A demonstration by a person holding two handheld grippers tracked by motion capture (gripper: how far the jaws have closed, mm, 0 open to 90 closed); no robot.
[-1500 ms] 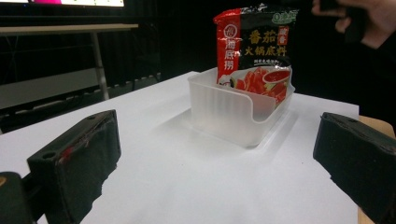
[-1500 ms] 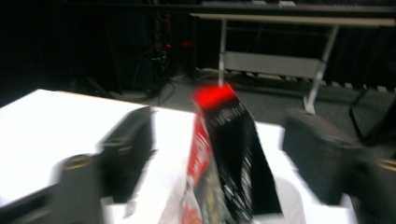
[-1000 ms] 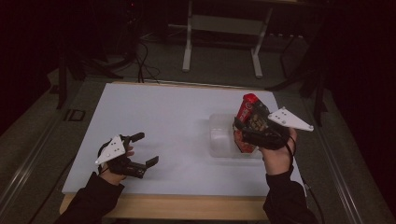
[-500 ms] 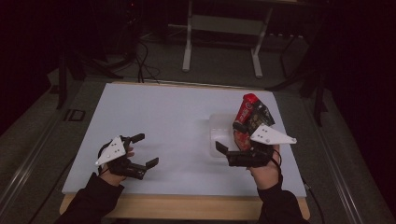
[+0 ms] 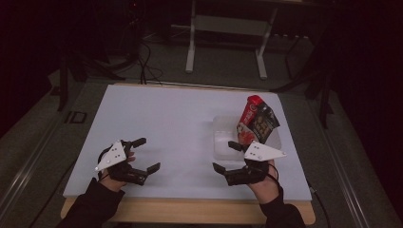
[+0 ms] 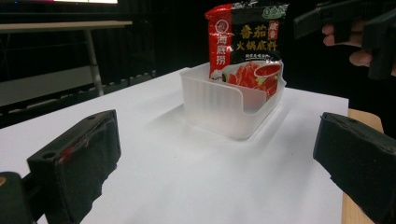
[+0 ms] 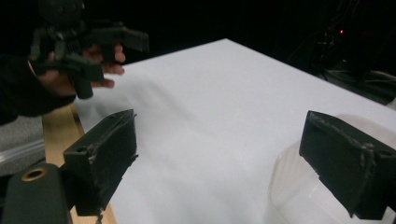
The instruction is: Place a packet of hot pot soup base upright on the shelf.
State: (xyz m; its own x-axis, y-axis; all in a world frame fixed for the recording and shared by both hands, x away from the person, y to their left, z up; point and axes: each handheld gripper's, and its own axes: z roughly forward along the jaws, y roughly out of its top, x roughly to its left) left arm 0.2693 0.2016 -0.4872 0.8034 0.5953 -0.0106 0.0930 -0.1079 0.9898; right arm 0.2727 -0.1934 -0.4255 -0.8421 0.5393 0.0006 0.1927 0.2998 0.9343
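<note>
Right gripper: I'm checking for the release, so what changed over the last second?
The right gripper let go of the red-and-black sauce packet and drew back toward the person, jaws open. The packet stays upright in the clear plastic bin; the left gripper stayed put, open.

The right gripper (image 5: 227,156) is off the red-and-black sauce packet (image 5: 256,124), which a second ago it held from above, and now sits back toward six o'clock at the table's near edge, jaws spread wide and empty. The packet stands released in the clear plastic bin (image 5: 220,145), leaning against its far wall.
</note>
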